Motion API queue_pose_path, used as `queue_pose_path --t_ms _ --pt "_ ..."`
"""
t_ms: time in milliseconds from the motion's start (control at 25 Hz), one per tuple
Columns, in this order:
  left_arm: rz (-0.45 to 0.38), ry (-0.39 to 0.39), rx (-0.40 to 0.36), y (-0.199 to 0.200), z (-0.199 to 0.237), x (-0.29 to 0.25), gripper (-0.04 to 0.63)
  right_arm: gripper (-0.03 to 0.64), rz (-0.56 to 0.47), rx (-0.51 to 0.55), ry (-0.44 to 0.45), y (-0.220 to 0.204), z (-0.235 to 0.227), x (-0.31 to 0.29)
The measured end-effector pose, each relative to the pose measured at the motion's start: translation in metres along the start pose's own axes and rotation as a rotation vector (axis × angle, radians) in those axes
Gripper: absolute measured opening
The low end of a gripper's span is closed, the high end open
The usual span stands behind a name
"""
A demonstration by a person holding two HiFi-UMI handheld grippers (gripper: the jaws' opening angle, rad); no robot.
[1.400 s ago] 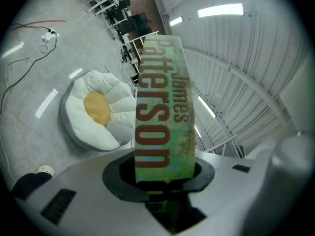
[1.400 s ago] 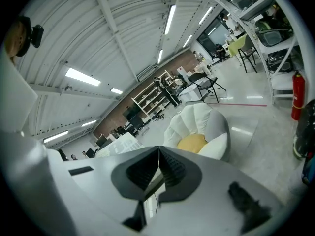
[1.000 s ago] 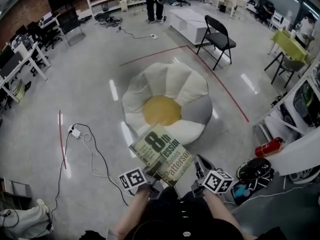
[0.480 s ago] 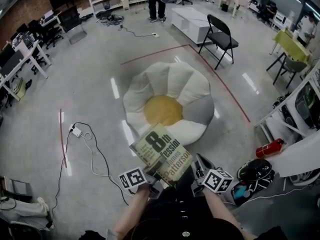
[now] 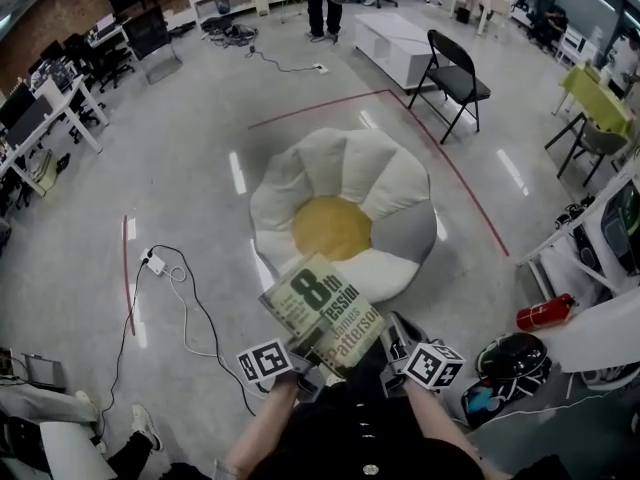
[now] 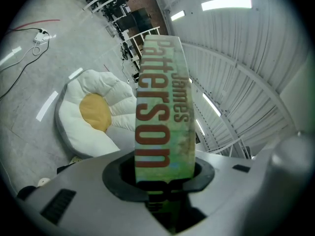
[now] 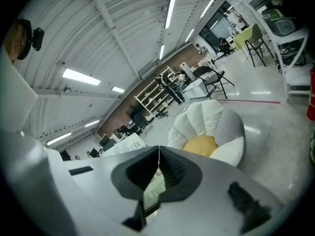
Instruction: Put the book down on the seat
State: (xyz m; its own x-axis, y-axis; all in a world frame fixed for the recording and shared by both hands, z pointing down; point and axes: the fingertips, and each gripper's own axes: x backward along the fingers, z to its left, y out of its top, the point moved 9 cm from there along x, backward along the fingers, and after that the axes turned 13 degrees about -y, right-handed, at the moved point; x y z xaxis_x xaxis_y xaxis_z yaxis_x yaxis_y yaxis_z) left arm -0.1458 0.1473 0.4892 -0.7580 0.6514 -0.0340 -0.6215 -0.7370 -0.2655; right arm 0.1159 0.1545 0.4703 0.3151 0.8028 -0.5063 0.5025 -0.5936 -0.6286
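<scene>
book [image 5: 325, 308] | left claw [image 5: 306, 356] clamped on it | right claw [image 5: 393, 336] pinching its edge

We see a black folding chair [image 5: 458, 76], a floor power adapter [image 5: 152, 264], and a red fire extinguisher [image 5: 545, 312].

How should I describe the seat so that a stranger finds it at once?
On the grey floor, beside the red line, lies a low cushion seat. Unlike the black folding chair behind, it is flower-shaped: pale petals around a yellow centre.
</scene>
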Motion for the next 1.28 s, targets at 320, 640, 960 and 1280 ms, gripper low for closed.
queue_pose_path --t_ms 320,640,960,1280 --pt "-0.008 0.024 0.013 0.037 0.023 -0.067 0.16 0.012 0.037 0.01 -0.003 0.053 -0.021 -0.06" --pt "-0.011 0.039 0.035 0.079 0.046 -0.142 0.16 0.012 0.083 -0.014 -0.009 0.103 -0.046 -0.123" --pt "0.0 0.038 0.013 0.115 0.061 -0.203 0.16 0.012 0.115 0.007 0.056 0.149 -0.054 -0.182" --pt "0.033 0.049 -0.003 0.143 0.077 -0.236 0.16 0.012 0.176 0.052 0.122 0.18 -0.065 -0.232"
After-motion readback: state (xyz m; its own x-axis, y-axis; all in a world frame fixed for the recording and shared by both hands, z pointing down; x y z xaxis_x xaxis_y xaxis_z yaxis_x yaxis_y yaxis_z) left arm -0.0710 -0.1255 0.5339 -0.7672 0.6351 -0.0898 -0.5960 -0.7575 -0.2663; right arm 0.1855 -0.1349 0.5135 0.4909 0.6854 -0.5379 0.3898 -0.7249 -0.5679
